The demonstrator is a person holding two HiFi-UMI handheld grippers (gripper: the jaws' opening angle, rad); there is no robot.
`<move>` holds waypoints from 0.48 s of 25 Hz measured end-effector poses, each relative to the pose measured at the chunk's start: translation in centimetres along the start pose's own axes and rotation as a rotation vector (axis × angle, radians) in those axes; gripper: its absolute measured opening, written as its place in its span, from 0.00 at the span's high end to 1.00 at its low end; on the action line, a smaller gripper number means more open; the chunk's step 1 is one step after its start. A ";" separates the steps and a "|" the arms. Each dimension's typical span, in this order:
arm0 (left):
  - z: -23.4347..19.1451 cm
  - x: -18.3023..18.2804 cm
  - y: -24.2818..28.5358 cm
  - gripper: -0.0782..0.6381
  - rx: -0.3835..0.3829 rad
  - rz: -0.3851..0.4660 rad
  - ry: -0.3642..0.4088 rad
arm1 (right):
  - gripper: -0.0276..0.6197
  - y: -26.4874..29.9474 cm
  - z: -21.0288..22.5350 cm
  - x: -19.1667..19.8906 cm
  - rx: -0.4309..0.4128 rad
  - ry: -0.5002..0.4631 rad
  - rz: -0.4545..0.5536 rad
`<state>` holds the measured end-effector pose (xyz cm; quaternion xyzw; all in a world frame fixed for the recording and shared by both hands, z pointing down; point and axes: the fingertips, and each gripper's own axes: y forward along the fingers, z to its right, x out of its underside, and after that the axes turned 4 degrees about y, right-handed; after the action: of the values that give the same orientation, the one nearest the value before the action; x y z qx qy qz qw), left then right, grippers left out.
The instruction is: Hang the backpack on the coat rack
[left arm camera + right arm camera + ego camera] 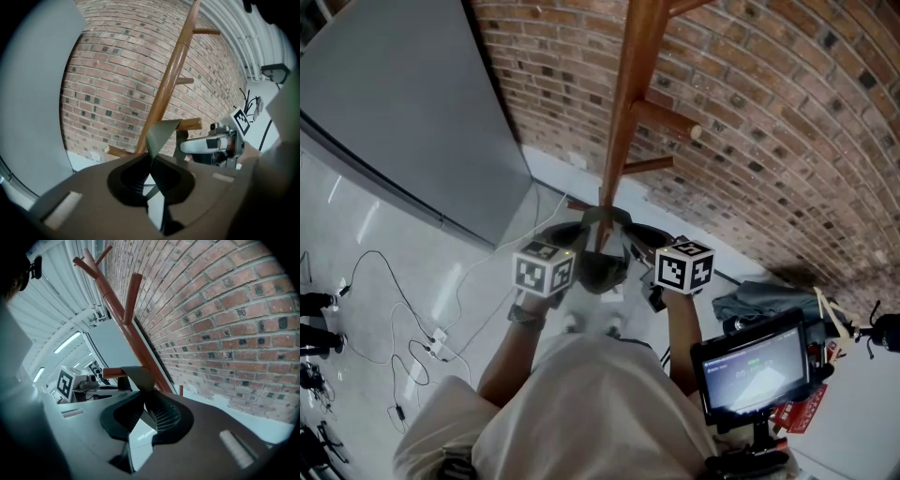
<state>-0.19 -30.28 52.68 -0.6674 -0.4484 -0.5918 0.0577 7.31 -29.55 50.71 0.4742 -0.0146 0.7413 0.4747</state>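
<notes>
In the left gripper view, pinched tight between the jaws of the left gripper [151, 165]: a grey-green strap [161, 133], rising just above to meet the tip of a wooden peg [191, 124] on the coat rack [168, 79]. Close on the right, clamped on that same strap, the right gripper [145, 409]; directly beneath both, hanging dark against the coat rack, the backpack [602, 272]. Seemingly lifted and brought up to the rack, yet hard to tell whether hooked over the peg; likely left: seating the strap and letting go.
</notes>
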 end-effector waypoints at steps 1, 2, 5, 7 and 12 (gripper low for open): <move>0.0 0.0 0.1 0.88 0.003 -0.001 -0.001 | 0.87 0.1 0.0 0.0 -0.001 0.002 0.000; 0.0 0.1 0.2 0.88 0.005 -0.005 -0.001 | 0.87 0.2 0.0 0.1 -0.002 0.005 -0.002; 0.3 0.7 0.3 0.88 0.019 -0.024 -0.008 | 0.87 0.6 0.0 0.9 0.010 0.009 -0.014; 0.5 1.1 0.6 0.88 0.027 -0.034 -0.014 | 0.87 0.9 0.0 1.2 0.021 0.001 -0.026; 0.8 1.7 1.3 0.88 0.036 -0.049 -0.020 | 0.87 1.5 0.1 1.7 0.022 0.001 -0.046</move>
<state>1.10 -29.61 54.44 -0.6610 -0.4758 -0.5781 0.0507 6.16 -29.28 52.60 0.4792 0.0048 0.7307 0.4863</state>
